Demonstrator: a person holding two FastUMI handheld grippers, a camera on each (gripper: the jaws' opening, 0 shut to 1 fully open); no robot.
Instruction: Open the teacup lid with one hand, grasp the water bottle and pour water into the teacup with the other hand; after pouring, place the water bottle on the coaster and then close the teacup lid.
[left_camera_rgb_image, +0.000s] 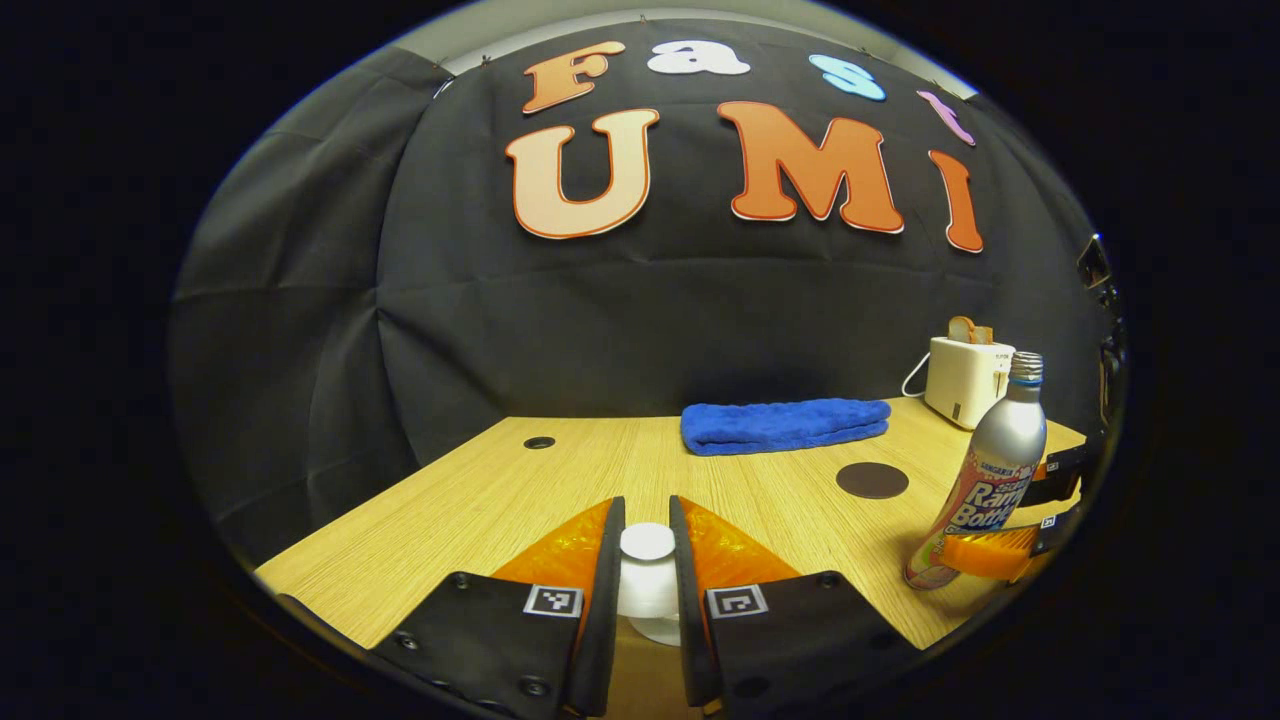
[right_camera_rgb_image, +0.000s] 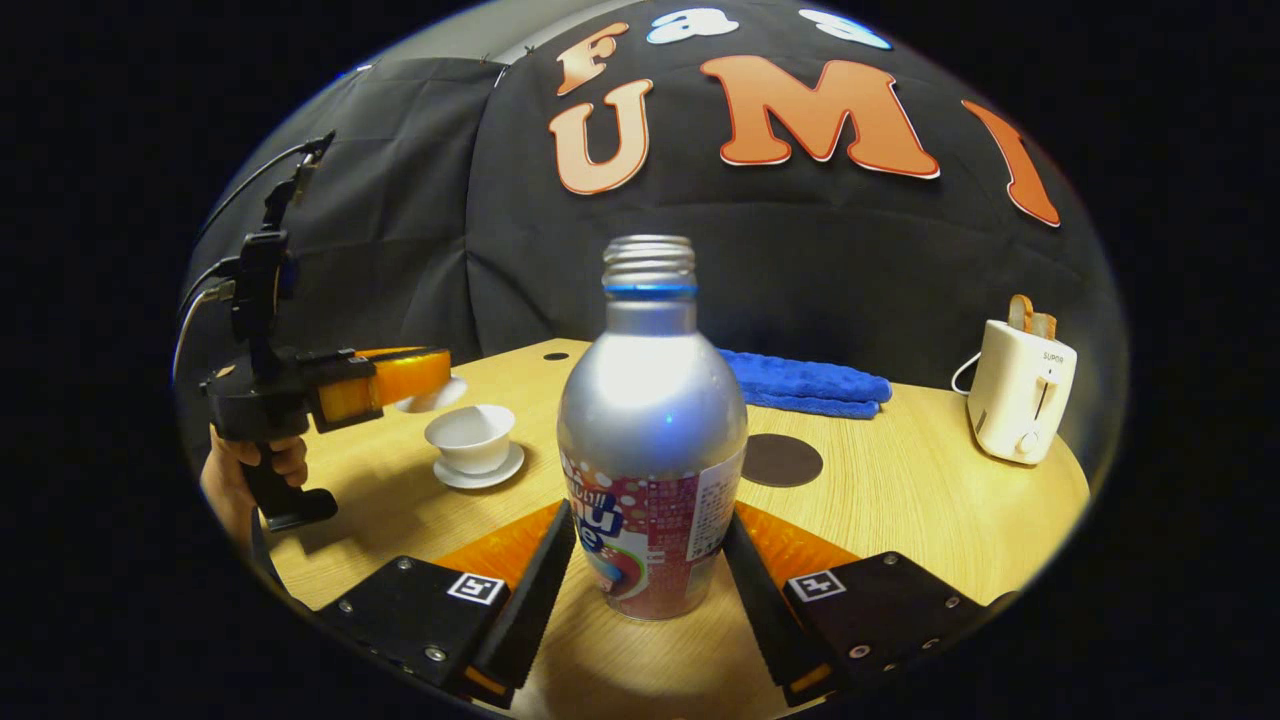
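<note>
My left gripper (left_camera_rgb_image: 647, 522) is shut on the knob of the white teacup lid (left_camera_rgb_image: 647, 580). In the right gripper view that gripper (right_camera_rgb_image: 425, 385) holds the lid (right_camera_rgb_image: 432, 399) up and to the left of the open white teacup (right_camera_rgb_image: 470, 435), which stands on its saucer (right_camera_rgb_image: 478, 475). My right gripper (right_camera_rgb_image: 650, 525) is shut on the lower body of the silver water bottle (right_camera_rgb_image: 650, 400), whose neck has no cap. In the left gripper view the bottle (left_camera_rgb_image: 995, 460) leans left in the right gripper (left_camera_rgb_image: 1000, 552). The dark round coaster (right_camera_rgb_image: 782, 460) lies bare behind the bottle.
A folded blue towel (left_camera_rgb_image: 785, 425) lies along the back of the wooden table (left_camera_rgb_image: 480, 500). A white toaster (right_camera_rgb_image: 1020, 390) with bread in it stands at the back right. A hand (right_camera_rgb_image: 250, 470) holds the left gripper's handle near the table's left edge.
</note>
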